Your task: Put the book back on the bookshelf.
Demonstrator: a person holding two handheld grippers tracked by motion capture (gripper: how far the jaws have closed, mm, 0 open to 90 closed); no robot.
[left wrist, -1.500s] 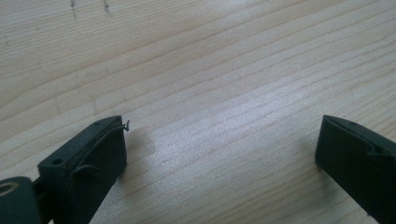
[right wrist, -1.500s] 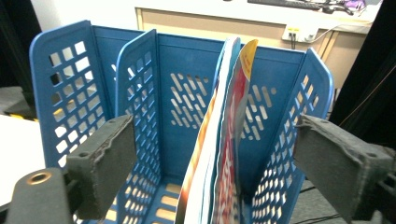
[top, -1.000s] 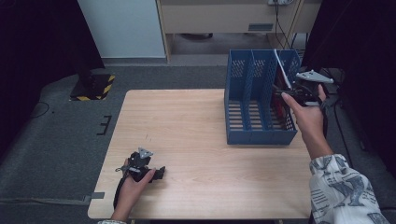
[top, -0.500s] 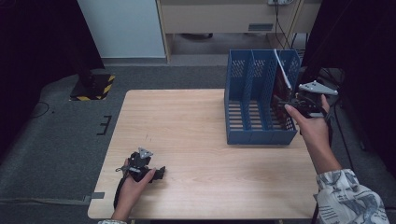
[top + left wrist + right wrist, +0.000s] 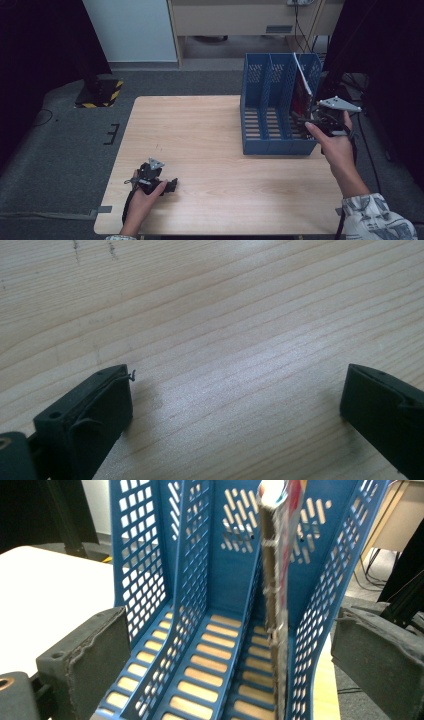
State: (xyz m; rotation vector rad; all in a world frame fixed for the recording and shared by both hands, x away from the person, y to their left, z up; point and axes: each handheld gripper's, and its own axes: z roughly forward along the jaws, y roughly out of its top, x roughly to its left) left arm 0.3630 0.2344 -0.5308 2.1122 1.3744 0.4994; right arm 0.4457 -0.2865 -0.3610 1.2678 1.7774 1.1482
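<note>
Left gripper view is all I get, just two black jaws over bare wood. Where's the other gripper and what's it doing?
Observer: The right gripper is at the open front of the blue file rack, at the table's far right part.
Operator: Holding anything?
Observer: No. In the right gripper view its jaws stand wide apart, with nothing between the pads.
Operator: Anything in that rack?
Observer: One thin book stands on edge in the rightmost compartment, leaning; the other two compartments show only bare slats.
Operator: And where's my gripper on the table?
Observer: The left gripper is near the front left corner, far from the rack.
</note>
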